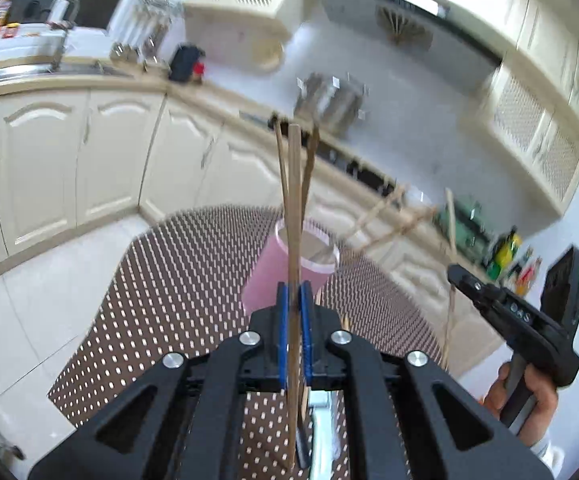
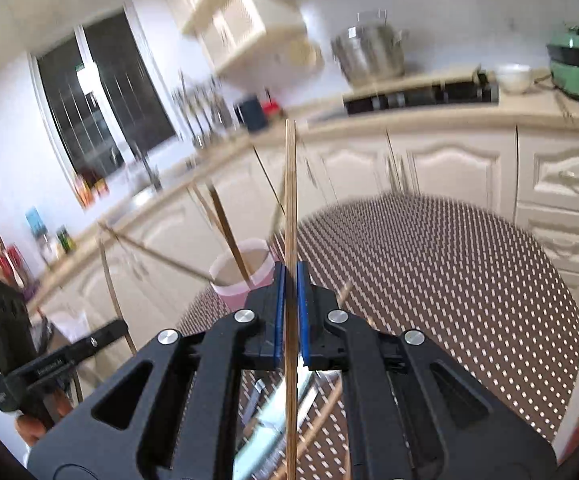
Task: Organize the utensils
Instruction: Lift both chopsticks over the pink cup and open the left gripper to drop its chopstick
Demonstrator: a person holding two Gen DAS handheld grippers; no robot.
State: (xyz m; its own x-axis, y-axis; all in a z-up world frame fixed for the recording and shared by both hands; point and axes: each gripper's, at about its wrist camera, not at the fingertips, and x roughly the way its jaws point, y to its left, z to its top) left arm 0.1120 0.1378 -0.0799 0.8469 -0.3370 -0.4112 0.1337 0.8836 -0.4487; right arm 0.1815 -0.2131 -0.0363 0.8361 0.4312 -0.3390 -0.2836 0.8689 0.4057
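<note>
left tongs point(image 1: 294, 304) clamp a chopstick point(image 1: 294, 208) | right tongs point(image 2: 290, 288) clamp another chopstick point(image 2: 290, 200) | pink cup point(image 2: 241, 276), apparently holding blurred sticks

left gripper point(image 1: 294, 300): black plastic linkage arms, triangular cut-outs, blue finger pads point(image 1: 283, 332), four round silver screws
right gripper point(image 2: 290, 280): same black frame, blue pads point(image 2: 278, 312), silver screws
hand point(image 1: 529, 390): bare skin at 4 o'clock, grey handle

No text can be read anywhere (print on the left hand-held gripper point(image 2: 59, 360) is blurred).
</note>
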